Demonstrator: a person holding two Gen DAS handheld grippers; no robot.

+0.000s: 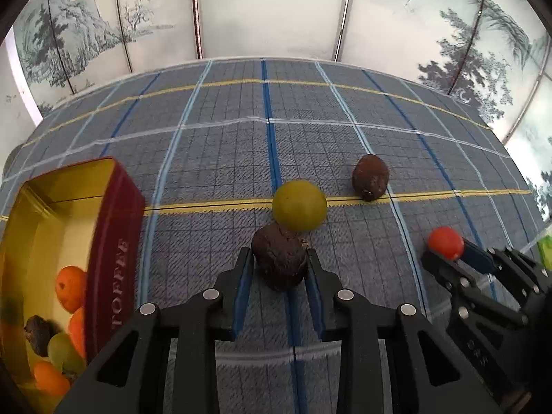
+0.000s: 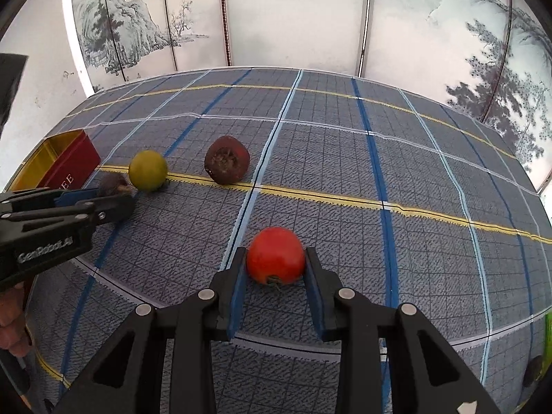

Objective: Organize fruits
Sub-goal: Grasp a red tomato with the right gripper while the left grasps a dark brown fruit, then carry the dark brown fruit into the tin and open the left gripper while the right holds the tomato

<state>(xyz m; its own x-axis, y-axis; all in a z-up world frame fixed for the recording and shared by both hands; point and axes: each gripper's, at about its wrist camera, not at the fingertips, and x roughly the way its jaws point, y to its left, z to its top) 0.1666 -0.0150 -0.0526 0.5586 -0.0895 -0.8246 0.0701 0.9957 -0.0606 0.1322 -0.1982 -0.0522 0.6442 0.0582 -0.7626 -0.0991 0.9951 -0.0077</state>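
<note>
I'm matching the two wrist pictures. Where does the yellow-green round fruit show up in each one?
Left wrist: the yellow-green fruit sits at centre, just beyond the dark fruit in the left gripper.
Right wrist: yellow-green fruit at upper left, near the red tin.
Shared landmark: the yellow stripe passing by it.

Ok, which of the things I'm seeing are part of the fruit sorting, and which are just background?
Part of the job:
- dark brown fruit in the left gripper
- red fruit in the right gripper
- yellow-green fruit
- second brown fruit
- red tin, already holding fruit

Just there:
- plaid tablecloth
- painted screen
</note>
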